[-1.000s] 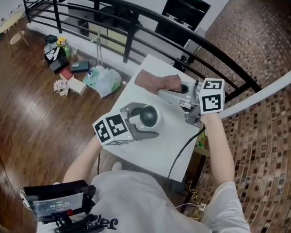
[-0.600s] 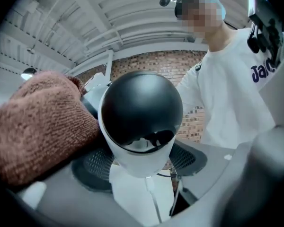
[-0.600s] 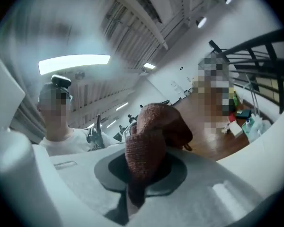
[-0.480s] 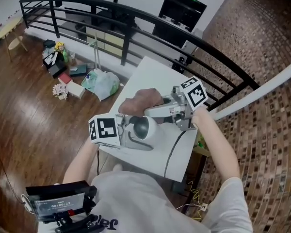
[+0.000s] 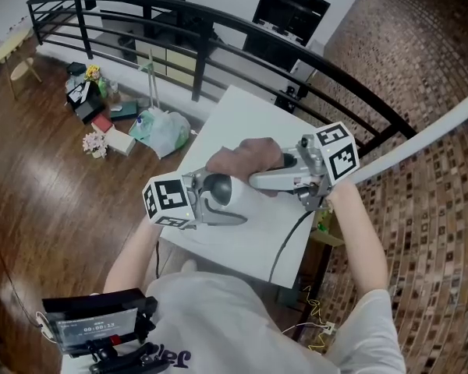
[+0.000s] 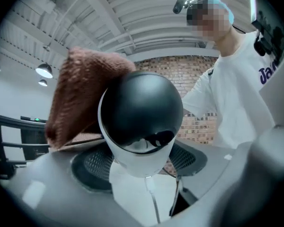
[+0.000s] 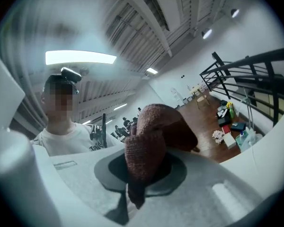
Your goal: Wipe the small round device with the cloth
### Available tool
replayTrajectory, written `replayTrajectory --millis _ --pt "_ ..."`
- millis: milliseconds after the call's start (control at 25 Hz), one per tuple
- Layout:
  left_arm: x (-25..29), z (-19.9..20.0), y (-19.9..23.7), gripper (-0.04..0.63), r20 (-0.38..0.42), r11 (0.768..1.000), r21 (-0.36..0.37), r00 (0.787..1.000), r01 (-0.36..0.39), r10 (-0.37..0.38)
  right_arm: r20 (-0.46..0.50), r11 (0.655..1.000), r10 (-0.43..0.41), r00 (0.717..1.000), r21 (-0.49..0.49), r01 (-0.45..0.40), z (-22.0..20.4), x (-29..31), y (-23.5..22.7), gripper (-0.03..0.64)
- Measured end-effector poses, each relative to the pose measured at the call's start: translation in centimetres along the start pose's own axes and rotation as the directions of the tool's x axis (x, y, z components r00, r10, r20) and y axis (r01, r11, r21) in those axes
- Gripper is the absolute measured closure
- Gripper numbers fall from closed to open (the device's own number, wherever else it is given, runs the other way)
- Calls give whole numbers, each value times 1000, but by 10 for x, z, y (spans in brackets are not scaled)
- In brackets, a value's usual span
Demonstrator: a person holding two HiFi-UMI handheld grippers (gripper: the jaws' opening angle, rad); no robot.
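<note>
The small round device (image 5: 218, 187) has a glossy black dome on a white body (image 6: 141, 161), with a thin white cable hanging from its base. My left gripper (image 5: 221, 199) is shut on it, one pad (image 6: 91, 166) on each side of the white body. The brown knitted cloth (image 5: 245, 159) is bunched up and pinched in my right gripper (image 5: 259, 174), which is shut on it. The cloth (image 6: 84, 96) lies against the upper left side of the dome. In the right gripper view the cloth (image 7: 149, 135) fills the space between the jaws and hides the device.
A white square table (image 5: 249, 115) lies below both grippers, and a dark cable (image 5: 287, 244) runs off its near edge. A black railing (image 5: 218, 33) stands behind it. Bags and boxes (image 5: 109, 123) sit on the wooden floor to the left. A brick wall (image 5: 429, 232) is at right.
My right gripper has carried the cloth from the table's far side forward and left onto the device's dome. My left gripper has shifted the device a little to the left.
</note>
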State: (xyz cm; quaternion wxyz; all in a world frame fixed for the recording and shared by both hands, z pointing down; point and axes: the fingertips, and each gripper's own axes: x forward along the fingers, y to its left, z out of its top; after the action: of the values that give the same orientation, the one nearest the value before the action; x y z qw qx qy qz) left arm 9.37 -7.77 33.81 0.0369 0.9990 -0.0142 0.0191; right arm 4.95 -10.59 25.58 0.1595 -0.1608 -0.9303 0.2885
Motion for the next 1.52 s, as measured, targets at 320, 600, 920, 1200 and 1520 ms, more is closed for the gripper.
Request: replayTrajectory --millis 320,600,920,1200,1520 --pt "-10 1 40 207 19 970 -181 986 -162 168 -263 969 -200 944 -195 151 -48 58 18 592" --pt "-11 1 25 207 24 982 -162 994 -100 105 -82 973 -193 978 -146 180 -13 21 22 592" --pt "-8 19 -42 206 57 976 39 975 212 -214 53 985 -35 998 173 25 1 4 -26 592" --pt "-1 18 -43 206 68 979 39 977 200 -203 71 972 51 996 227 -66 -13 10 -15 592" --pt "0 11 2 206 66 999 -42 998 -5 7 -135 994 -102 986 -38 98 -26 39 37 592"
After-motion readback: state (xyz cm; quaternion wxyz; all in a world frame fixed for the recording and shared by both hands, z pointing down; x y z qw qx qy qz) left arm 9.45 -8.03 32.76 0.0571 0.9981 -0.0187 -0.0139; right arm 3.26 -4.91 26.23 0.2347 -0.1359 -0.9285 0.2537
